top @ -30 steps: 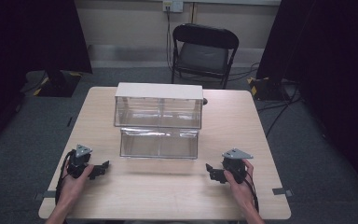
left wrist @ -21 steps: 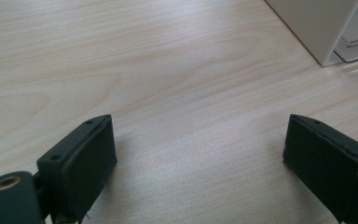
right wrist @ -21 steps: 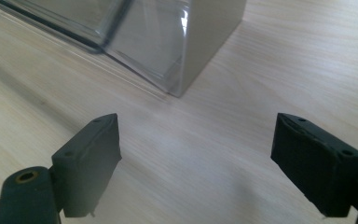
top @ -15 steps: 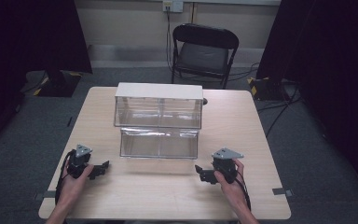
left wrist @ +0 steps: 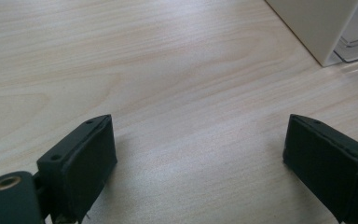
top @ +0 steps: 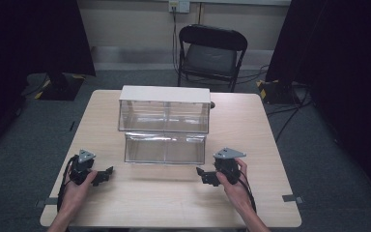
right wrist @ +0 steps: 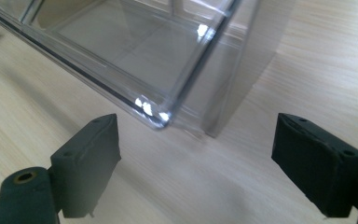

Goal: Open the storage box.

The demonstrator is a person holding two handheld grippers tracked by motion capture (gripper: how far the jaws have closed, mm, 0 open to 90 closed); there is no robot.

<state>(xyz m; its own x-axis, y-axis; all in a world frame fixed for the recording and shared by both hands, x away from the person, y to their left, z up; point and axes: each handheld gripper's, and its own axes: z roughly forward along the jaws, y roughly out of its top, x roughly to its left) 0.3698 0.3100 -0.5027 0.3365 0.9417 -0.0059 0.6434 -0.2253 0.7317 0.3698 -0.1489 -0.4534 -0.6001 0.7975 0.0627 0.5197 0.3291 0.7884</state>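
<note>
Since a second ago the right gripper has slid left toward the clear drawer. Left gripper rests open, empty. The drawer lies crosswise mid-table; the right jaws, seemingly apart and empty, are nearer its corner.

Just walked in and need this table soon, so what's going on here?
A person holds a gripper in each hand at a wooden table. The right gripper, jaws just opening and empty, faces a corner of the clear drawer pulled out of the white-topped box. The left gripper sits open, apart from the drawer.
</note>
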